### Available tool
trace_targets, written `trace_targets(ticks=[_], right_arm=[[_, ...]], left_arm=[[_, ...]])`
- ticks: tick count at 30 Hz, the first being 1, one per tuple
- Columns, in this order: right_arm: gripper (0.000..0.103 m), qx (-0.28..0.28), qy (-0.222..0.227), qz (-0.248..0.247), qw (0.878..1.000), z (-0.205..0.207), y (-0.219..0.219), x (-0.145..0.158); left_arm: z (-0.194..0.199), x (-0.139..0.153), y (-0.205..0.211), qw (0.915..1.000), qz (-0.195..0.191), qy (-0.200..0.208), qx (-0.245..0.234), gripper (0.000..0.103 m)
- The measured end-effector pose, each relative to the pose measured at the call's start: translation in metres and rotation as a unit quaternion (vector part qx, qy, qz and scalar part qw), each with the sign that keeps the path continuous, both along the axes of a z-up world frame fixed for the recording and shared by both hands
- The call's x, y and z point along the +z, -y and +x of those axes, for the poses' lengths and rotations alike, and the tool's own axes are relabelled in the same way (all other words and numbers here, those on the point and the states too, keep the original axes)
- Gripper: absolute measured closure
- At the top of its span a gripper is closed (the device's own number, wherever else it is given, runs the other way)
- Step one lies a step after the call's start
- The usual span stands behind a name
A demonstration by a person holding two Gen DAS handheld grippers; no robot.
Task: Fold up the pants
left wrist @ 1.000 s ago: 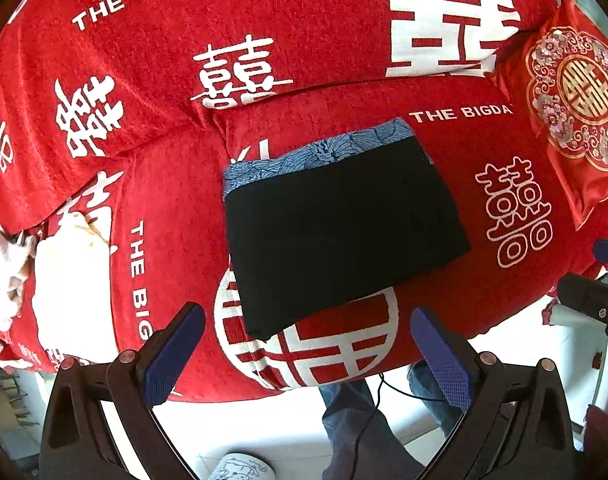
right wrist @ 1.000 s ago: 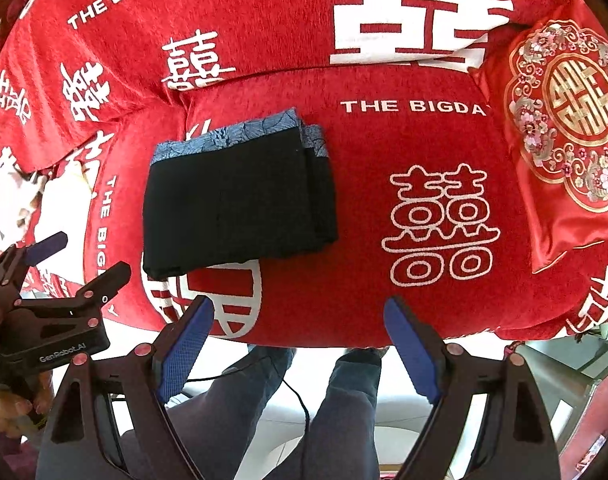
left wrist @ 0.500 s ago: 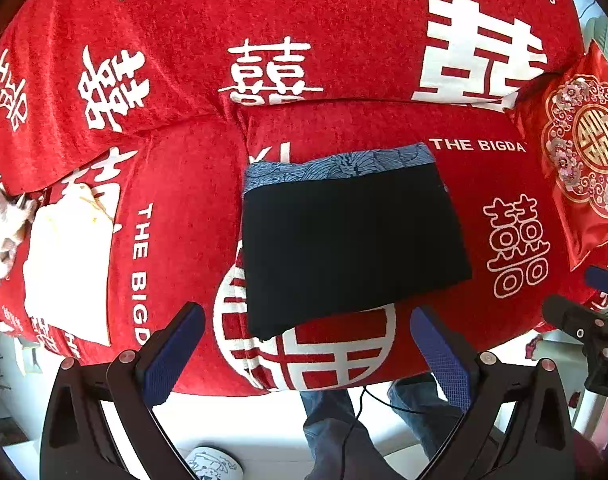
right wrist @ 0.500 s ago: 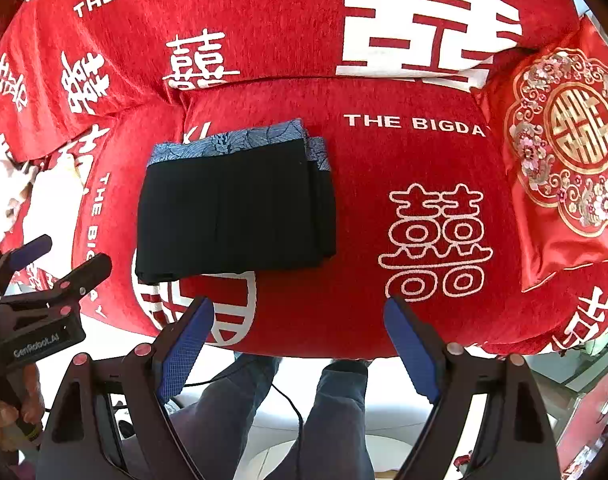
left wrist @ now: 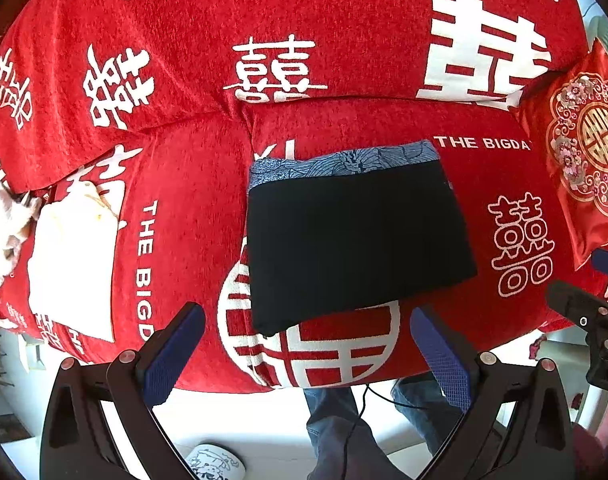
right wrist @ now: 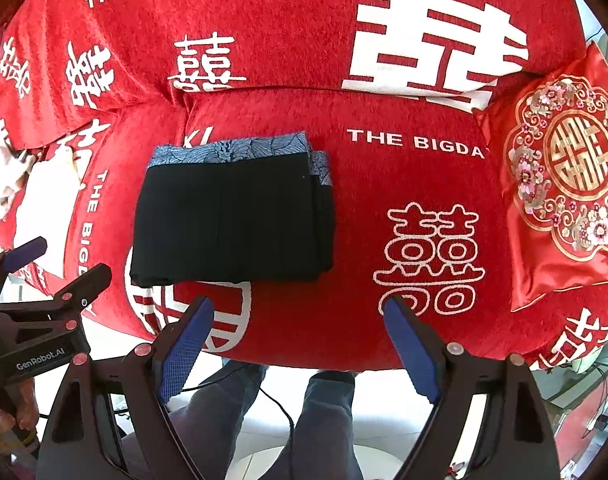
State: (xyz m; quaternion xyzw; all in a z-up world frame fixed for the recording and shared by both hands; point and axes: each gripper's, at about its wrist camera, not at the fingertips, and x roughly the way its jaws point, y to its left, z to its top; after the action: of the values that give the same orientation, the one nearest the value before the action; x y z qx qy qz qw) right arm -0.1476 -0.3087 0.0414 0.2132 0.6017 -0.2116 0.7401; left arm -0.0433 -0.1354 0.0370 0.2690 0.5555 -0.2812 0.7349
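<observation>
The black pants (left wrist: 356, 240) lie folded into a flat rectangle on the red sofa seat, with a blue patterned waistband (left wrist: 344, 162) along the far edge. They also show in the right wrist view (right wrist: 232, 220). My left gripper (left wrist: 304, 344) is open and empty, held above the seat's front edge, short of the pants. My right gripper (right wrist: 296, 336) is open and empty, also back from the pants, near the front edge. Each gripper shows at the side of the other's view.
The red sofa cover (left wrist: 184, 208) has white characters and lettering. A folded white cloth (left wrist: 72, 264) lies on the left seat. A red embroidered cushion (right wrist: 564, 200) stands at the right. The person's legs (right wrist: 324, 420) and white floor are below the seat edge.
Both grippers have drawn back and up from the sofa, so more of the backrest shows. The folded pants have not moved. Both grippers stay open.
</observation>
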Motion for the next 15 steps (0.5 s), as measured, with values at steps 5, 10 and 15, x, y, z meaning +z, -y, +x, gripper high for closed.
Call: trace_targets(ticks=[5, 10, 15], right_arm=[[0.014, 0.001, 0.001, 0.0, 1.0, 0.001, -0.002, 0.001], [0.014, 0.006, -0.001, 0.001, 1.0, 0.004, -0.006, 0.0], [0.014, 0.017, -0.002, -0.001, 1.0, 0.007, -0.012, 0.0]], left_arm=[[-0.001, 0.001, -0.002, 1.0, -0.001, 0.0, -0.001, 0.0], [-0.001, 0.002, -0.004, 1.0, -0.006, -0.001, 0.003, 0.0], [-0.001, 0.003, -0.007, 0.9999, -0.006, 0.0, 0.01, 0.0]])
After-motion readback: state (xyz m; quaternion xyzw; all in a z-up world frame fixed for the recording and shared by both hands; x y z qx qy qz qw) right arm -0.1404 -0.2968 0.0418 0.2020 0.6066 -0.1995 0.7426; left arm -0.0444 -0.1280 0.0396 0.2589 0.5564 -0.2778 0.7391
